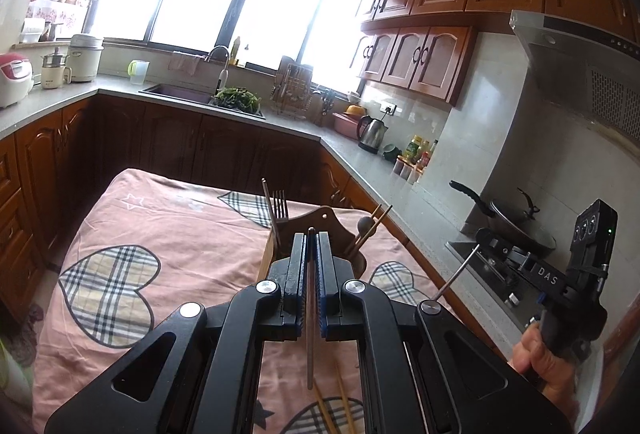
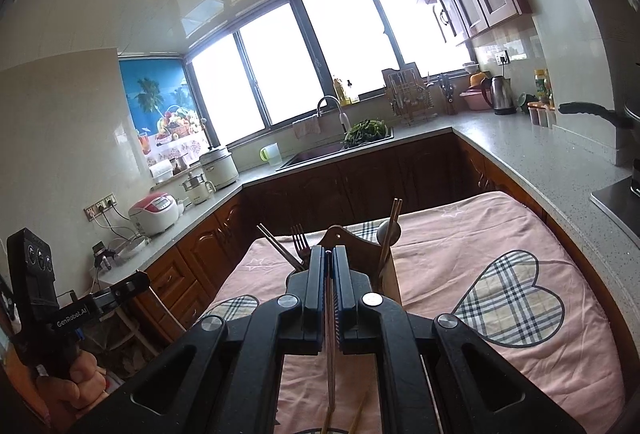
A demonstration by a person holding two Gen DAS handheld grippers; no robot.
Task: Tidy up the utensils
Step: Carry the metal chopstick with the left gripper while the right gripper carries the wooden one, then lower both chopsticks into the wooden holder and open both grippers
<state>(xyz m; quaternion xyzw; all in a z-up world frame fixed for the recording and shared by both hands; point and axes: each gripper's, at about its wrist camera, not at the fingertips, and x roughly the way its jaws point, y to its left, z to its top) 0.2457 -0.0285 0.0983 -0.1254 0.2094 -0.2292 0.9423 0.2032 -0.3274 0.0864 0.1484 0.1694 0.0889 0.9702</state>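
Gripping: both hand-held grippers are closed on thin utensils, above the surface.
Left hand-held gripper [image 1: 311, 234]: jaws pinched narrow on a slim metal rod-like utensil [image 1: 310, 338]; it runs lengthwise between the pads, tip just past the fingertips, tail hanging back under the body. Cannot tell what kind of utensil it is.
Right hand-held gripper [image 2: 329, 252]: jaws pinched narrow on a thin stick [image 2: 330, 366], likely a chopstick; it runs back between the pads toward the camera.
Right gripper seen from left wrist: at the right edge, with a thin metal rod sticking out of its front toward the holder.
Utensil holder [image 1: 320, 220]: wooden, with a shaped back panel, standing on the cloth directly ahead of both grippers, near the fingertips.
Holder contents, left side: fork [image 1: 280, 204] tines up, plus a stick leaning beside it.
Holder contents, right side: chopsticks [image 1: 370, 230] leaning outward, with a round-headed spoon [image 1: 363, 223] next to them.
Loose items: wooden chopsticks [image 1: 332, 408] lying on the cloth below the left gripper body.
Surface [image 2: 480, 234]: covered in pink cloth with plaid hearts.
Background: kitchen counter with sink [image 1: 180, 92], kettle [image 1: 372, 132], wok [image 1: 520, 222] on the stove.
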